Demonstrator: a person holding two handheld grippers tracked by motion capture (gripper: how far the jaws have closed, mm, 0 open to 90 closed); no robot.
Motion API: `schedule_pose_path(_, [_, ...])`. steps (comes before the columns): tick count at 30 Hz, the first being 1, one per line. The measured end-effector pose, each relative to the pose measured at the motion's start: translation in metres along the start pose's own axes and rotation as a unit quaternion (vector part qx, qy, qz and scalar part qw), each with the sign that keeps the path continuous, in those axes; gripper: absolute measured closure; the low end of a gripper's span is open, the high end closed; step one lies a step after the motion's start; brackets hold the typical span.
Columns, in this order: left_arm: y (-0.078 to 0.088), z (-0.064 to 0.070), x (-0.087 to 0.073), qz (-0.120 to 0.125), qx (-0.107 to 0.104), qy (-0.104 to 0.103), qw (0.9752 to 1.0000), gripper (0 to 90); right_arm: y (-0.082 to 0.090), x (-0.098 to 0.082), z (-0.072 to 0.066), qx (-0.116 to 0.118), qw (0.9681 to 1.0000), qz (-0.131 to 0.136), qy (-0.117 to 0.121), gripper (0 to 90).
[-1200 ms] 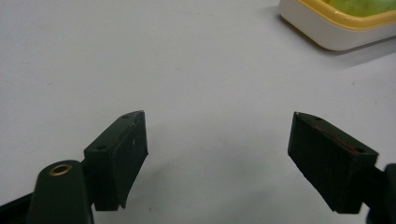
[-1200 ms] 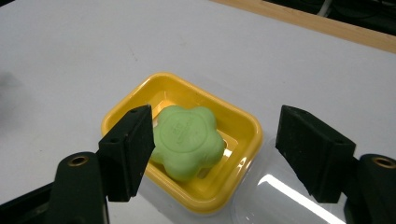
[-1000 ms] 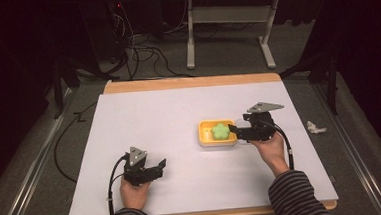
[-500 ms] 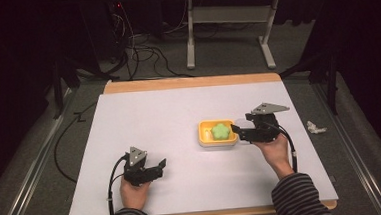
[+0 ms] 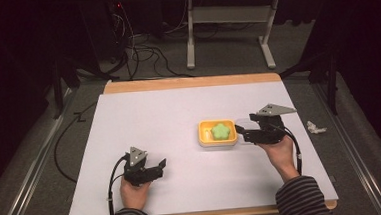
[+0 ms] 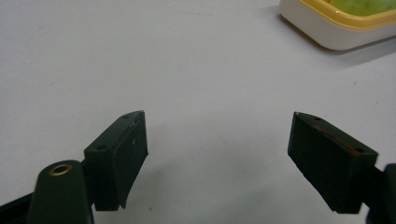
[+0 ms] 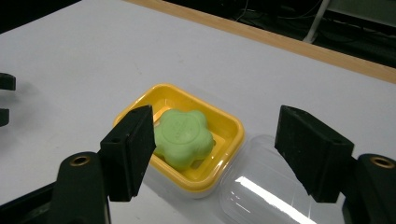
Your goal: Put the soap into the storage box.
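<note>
The green soap (image 7: 183, 138) sits in the yellow dish (image 7: 229, 122), just ahead of your open right tongs (image 7: 219, 154); your left tongs (image 6: 217, 158) are open too.

Right hand-held gripper (image 5: 240, 130) withdrawn from green soap (image 5: 221, 131).

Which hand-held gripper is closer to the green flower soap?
Right. The right hand-held gripper is beside the yellow dish holding the green flower soap; the left hand-held gripper sits well away, nearer the person.

White-covered table (image 5: 179, 123), crumpled scrap (image 5: 315, 127) on grey floor (image 5: 42, 166) beside it
</note>
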State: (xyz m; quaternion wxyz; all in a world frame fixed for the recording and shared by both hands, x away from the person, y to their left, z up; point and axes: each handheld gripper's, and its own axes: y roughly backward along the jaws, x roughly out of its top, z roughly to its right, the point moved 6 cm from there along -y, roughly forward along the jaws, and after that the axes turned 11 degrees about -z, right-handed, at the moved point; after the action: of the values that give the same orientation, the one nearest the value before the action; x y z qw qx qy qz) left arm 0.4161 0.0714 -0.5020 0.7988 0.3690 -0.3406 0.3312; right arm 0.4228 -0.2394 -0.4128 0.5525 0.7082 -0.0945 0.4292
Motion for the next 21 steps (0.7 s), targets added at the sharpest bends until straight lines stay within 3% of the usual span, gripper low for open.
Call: schedule_pose_path(21, [0.000, 0.000, 0.000, 0.001, 0.002, -0.003, 1.0000, 20.6, 0.020, -0.015, 0.014, -0.007, 0.9997, 0.014, -0.021, 29.9])
